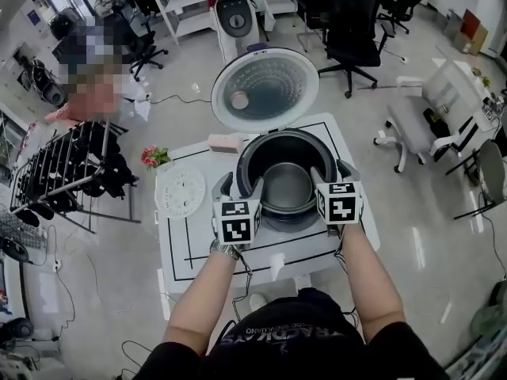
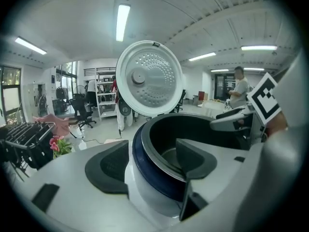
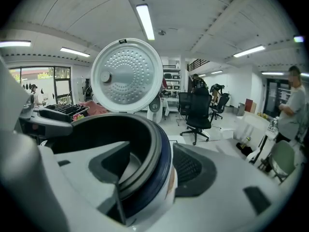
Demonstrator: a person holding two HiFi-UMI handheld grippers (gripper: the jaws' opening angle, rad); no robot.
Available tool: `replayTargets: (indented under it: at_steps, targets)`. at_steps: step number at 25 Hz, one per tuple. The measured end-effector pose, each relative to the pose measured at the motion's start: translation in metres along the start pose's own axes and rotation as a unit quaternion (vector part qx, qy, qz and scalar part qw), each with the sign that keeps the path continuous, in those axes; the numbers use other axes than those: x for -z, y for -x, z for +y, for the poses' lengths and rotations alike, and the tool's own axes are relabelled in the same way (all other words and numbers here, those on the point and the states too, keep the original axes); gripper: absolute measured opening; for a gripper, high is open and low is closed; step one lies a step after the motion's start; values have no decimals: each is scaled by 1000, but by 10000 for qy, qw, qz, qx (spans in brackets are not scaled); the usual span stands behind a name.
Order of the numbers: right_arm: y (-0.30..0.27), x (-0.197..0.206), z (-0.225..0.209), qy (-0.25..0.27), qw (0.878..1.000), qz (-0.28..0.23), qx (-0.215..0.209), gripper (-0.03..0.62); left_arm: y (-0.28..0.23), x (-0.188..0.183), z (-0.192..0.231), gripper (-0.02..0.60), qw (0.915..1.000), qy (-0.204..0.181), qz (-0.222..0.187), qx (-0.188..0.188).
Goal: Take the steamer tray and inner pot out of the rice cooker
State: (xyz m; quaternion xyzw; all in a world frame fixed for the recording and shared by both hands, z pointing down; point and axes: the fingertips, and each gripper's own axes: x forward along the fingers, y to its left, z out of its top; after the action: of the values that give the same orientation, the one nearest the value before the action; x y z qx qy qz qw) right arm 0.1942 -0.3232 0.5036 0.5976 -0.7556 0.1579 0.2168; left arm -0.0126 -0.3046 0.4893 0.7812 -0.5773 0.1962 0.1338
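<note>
The rice cooker (image 1: pixel 273 216) stands on the white table (image 1: pixel 178 244) with its lid (image 1: pixel 265 88) swung up at the back. The dark inner pot (image 1: pixel 287 184) sits inside it. A white round perforated tray (image 1: pixel 181 190) lies flat on the table left of the cooker. My left gripper (image 1: pixel 242 188) is open and straddles the cooker's near-left rim, with one jaw outside the body and the other inside the pot (image 2: pixel 166 129). My right gripper (image 1: pixel 331 172) is open too, straddling the near-right rim (image 3: pixel 161 149) in the same way. Neither pair of pads presses on the wall.
A pink box (image 1: pixel 224 142) lies behind the tray and red flowers (image 1: pixel 154 157) stand off the table's left corner. A dark drying rack (image 1: pixel 71 165) is on the floor at left. Office chairs (image 1: pixel 348 22) and a white chair (image 1: pixel 420 125) stand beyond and to the right.
</note>
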Motion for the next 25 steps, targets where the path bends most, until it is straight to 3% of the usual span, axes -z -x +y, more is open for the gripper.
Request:
replayTargets:
  at_steps: [10,18,25]
  targets:
    - [-15,4,-4,554,9975,446,27,264,-15,-1,0,304,9981,-447,89,-406]
    - [-23,8,-7,409,9974,576,-153,264,-22,3,0,305,9993,-70,184,-310]
    - [-17,3,-4,667,9972,351,-3,264,-23,7,-4,212,9984,-238,203,-470]
